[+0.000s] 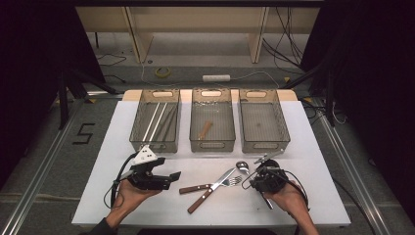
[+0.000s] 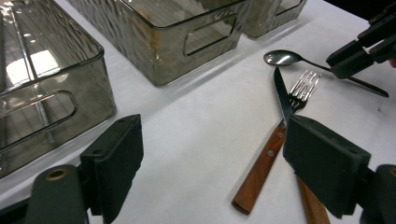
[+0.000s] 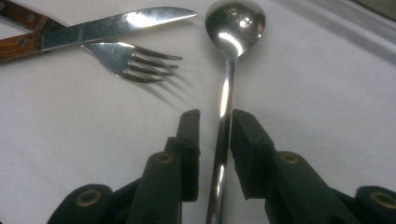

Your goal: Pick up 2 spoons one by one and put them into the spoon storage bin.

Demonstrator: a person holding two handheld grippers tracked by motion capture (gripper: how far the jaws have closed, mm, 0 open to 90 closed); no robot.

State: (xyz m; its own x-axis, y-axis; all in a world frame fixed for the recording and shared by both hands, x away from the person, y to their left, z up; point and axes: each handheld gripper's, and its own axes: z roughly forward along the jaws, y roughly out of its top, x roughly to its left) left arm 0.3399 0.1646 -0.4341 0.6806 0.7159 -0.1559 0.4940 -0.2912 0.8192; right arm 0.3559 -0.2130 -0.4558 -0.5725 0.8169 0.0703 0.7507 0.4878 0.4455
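Observation:
A steel spoon [image 3: 235,21] lies on the white table, its bowl pointing away from my right gripper [image 3: 214,119]. The jaws stand narrow on either side of the spoon's handle, with a slit of room at the left pad, so the gripper is open. A wooden-handled knife [image 3: 116,25] and fork [image 3: 135,58] lie crossed to the spoon's left. In the high view the spoon [image 1: 242,167] sits just left of my right gripper [image 1: 256,182]. My left gripper [image 1: 172,177] is wide open with nothing in it, pointing at the knife [image 1: 210,191] and fork [image 1: 195,188]. In the left gripper view its jaws [image 2: 212,168] frame the knife handle [image 2: 259,175].
Three clear bins stand in a row behind the cutlery: the left bin [image 1: 139,139] holds long thin rods, the middle bin [image 1: 213,145] a small wooden piece, and the right bin [image 1: 284,132] shows nothing inside. The table's front edge lies just behind both hands.

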